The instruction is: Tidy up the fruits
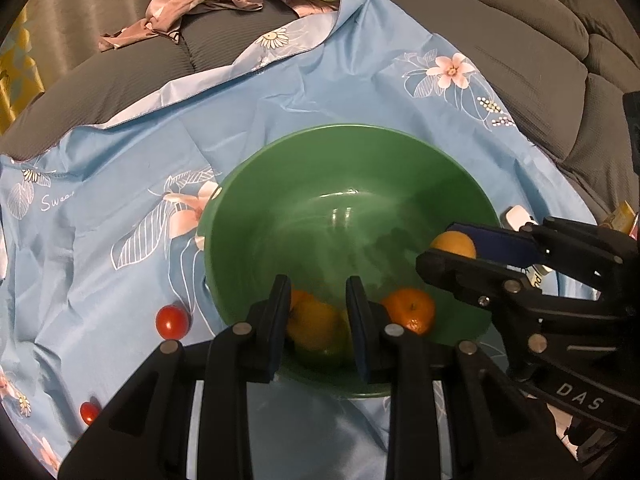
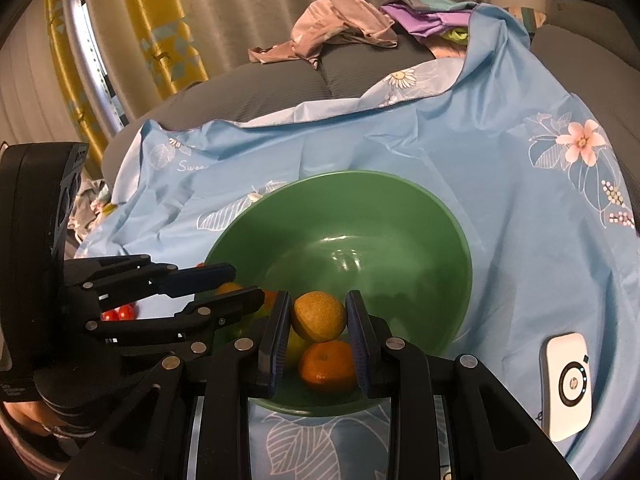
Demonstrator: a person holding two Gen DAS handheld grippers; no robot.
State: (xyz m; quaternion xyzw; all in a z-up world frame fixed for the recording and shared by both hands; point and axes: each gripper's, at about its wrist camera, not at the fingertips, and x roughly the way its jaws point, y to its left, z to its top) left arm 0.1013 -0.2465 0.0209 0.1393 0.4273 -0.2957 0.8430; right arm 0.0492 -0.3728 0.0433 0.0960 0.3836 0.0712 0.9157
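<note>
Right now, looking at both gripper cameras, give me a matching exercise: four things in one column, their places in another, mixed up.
Things:
1. red tomato nearest the bowl
2. mandarin
3. white device
4. rough-skinned fruit

Places:
A. between the right gripper's fingers
B. lying in the green bowl
C. on the blue cloth, on the bowl's left-gripper side
D. on the blue cloth, on the bowl's right-gripper side

Pairs: 1-C, 2-B, 3-D, 4-A.

The left gripper grips another fruit, the yellow fruit.
</note>
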